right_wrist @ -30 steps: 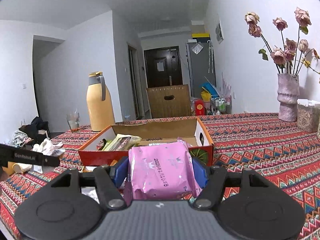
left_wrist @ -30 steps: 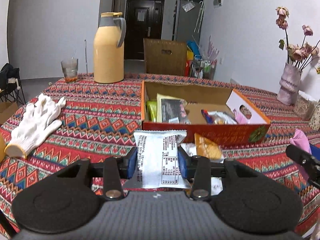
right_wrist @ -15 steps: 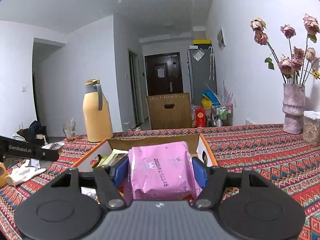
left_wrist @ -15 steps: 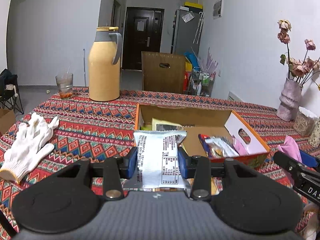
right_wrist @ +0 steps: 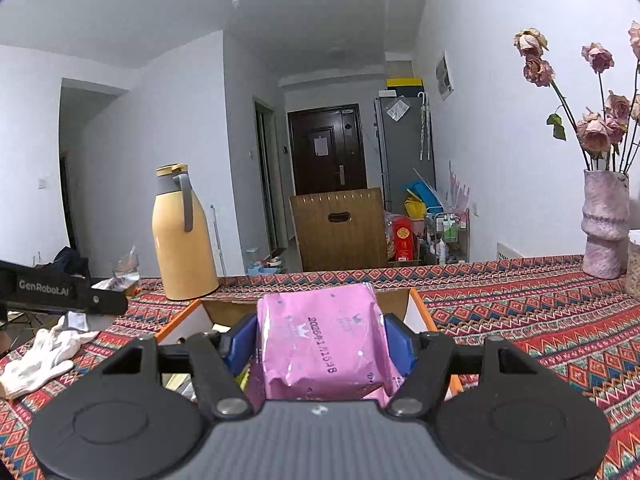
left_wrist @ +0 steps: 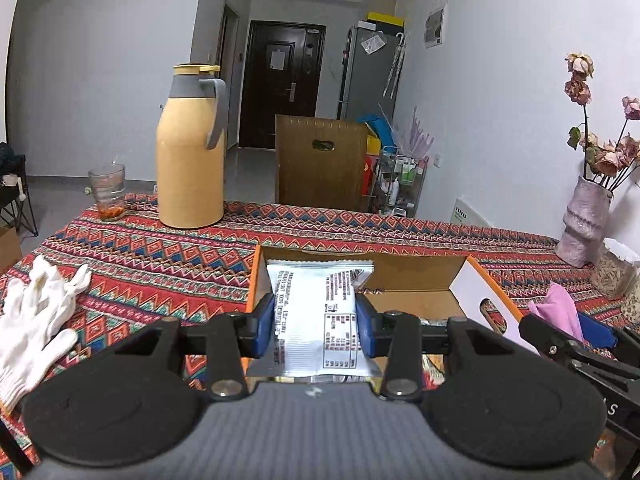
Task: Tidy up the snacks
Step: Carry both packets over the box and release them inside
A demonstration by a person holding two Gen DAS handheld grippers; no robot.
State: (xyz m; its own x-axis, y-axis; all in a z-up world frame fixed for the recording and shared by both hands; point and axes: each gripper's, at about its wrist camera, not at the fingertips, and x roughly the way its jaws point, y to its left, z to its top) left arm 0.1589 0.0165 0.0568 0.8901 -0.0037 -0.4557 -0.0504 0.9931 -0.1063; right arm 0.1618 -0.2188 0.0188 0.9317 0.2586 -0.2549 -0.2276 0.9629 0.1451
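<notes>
My left gripper (left_wrist: pixel 316 330) is shut on a white snack packet (left_wrist: pixel 320 320) with black print, held above the near left part of the orange cardboard box (left_wrist: pixel 420 276). My right gripper (right_wrist: pixel 320 344) is shut on a pink snack packet (right_wrist: pixel 320 344), held over the near edge of the same box (right_wrist: pixel 418 308). In the left wrist view the right gripper (left_wrist: pixel 576 332) and its pink packet (left_wrist: pixel 556 310) show at the right edge. The left gripper's arm (right_wrist: pixel 60 292) crosses the left edge of the right wrist view. Both packets hide most of the box's inside.
A yellow thermos jug (left_wrist: pixel 190 152) and a glass (left_wrist: pixel 107 192) stand at the far left of the patterned tablecloth (left_wrist: pixel 160 264). White gloves (left_wrist: pixel 36 320) lie at the left. A vase of dried roses (left_wrist: pixel 584 220) and a jar (left_wrist: pixel 614 274) stand at the right. A brown chair back (left_wrist: pixel 322 164) is behind the table.
Both grippers have moved forward and a little up with their packets, from in front of the box to over it. The box now sits lower and closer in both views.
</notes>
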